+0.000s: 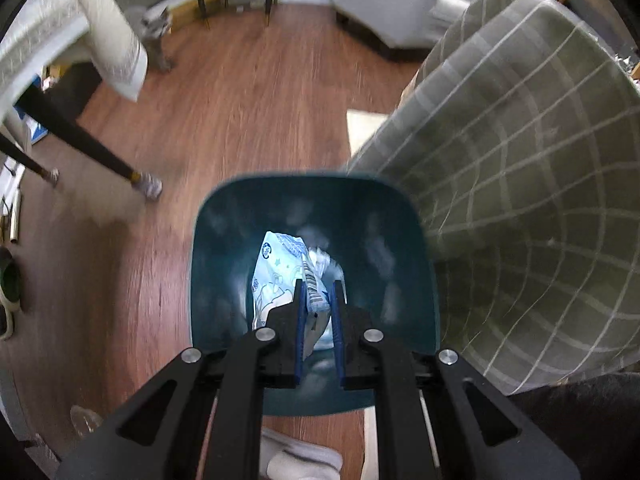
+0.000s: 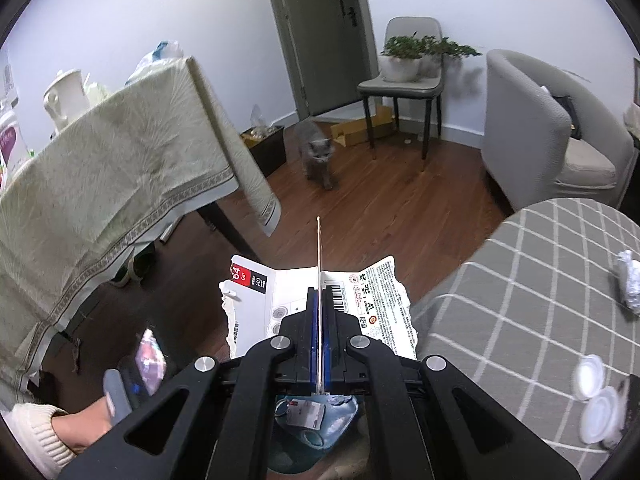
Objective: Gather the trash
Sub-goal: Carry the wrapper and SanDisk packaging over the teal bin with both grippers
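In the left wrist view, the left gripper (image 1: pixel 319 286) holds a light blue wrapper (image 1: pixel 280 276) between narrow fingers, directly over the open teal bin (image 1: pixel 400 240); the drop is in hand, so the next move is to open.

In the right wrist view, the right gripper (image 2: pixel 320 294) pinches a torn cardboard piece (image 2: pixel 380 292), waiting above the floor; it must reach the bin next.

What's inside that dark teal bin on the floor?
Looking down into the teal bin, the left gripper holds a light blue printed wrapper inside it. Pale blurred patches show on the walls. The wrapper and gripper cover the bottom, so anything lying there is hidden.
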The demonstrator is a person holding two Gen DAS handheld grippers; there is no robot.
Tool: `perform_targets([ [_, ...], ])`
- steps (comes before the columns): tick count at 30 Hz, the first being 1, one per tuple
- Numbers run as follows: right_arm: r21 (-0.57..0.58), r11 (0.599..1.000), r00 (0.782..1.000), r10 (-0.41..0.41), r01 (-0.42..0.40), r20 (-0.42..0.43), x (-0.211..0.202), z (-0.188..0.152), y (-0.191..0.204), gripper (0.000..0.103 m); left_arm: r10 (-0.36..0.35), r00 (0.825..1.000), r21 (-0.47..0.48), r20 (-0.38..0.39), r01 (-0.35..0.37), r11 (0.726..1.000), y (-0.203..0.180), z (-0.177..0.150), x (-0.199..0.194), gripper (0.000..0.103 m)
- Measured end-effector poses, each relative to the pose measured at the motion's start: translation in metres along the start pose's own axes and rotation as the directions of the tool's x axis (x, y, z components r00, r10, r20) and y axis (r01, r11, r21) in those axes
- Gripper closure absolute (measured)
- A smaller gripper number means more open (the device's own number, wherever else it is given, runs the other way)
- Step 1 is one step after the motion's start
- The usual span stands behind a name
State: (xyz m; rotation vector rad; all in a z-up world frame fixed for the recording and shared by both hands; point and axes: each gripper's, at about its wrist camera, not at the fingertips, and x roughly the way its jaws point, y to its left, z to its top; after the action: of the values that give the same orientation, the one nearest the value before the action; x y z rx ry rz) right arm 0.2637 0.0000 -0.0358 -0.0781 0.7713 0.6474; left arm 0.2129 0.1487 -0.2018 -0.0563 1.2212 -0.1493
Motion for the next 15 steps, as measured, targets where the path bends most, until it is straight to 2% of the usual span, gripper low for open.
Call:
perform_targets([
  [5, -0.029, 1.0, 0.998, 0.007, -0.009, -0.055, 0.021, -0.003, 0.018, 0.101, -0.015, 0.997, -0.013, -0.076, 0.014, 1.0, 0.012, -0.013, 0.02, 0.089],
  [10, -0.049, 0.999, 0.994, 0.017, -0.022, -0.104, 0.04, -0.007, 0.032, 0.101, -0.023, 0.995, -0.027, -0.094, 0.021, 0.999, 0.024, -0.018, 0.024, 0.087],
  [14, -0.063, 0.998, 0.991, 0.021, -0.03, -0.132, 0.052, -0.011, 0.042, 0.101, -0.014, 0.996, -0.02, -0.085, 0.012, 1.0, 0.027, -0.023, 0.021, 0.068],
  [15, -0.065, 0.997, 0.99, 0.021, -0.03, -0.139, 0.055, -0.012, 0.044, 0.101, -0.008, 0.997, -0.018, -0.077, 0.007, 1.0, 0.027, -0.024, 0.019, 0.066],
])
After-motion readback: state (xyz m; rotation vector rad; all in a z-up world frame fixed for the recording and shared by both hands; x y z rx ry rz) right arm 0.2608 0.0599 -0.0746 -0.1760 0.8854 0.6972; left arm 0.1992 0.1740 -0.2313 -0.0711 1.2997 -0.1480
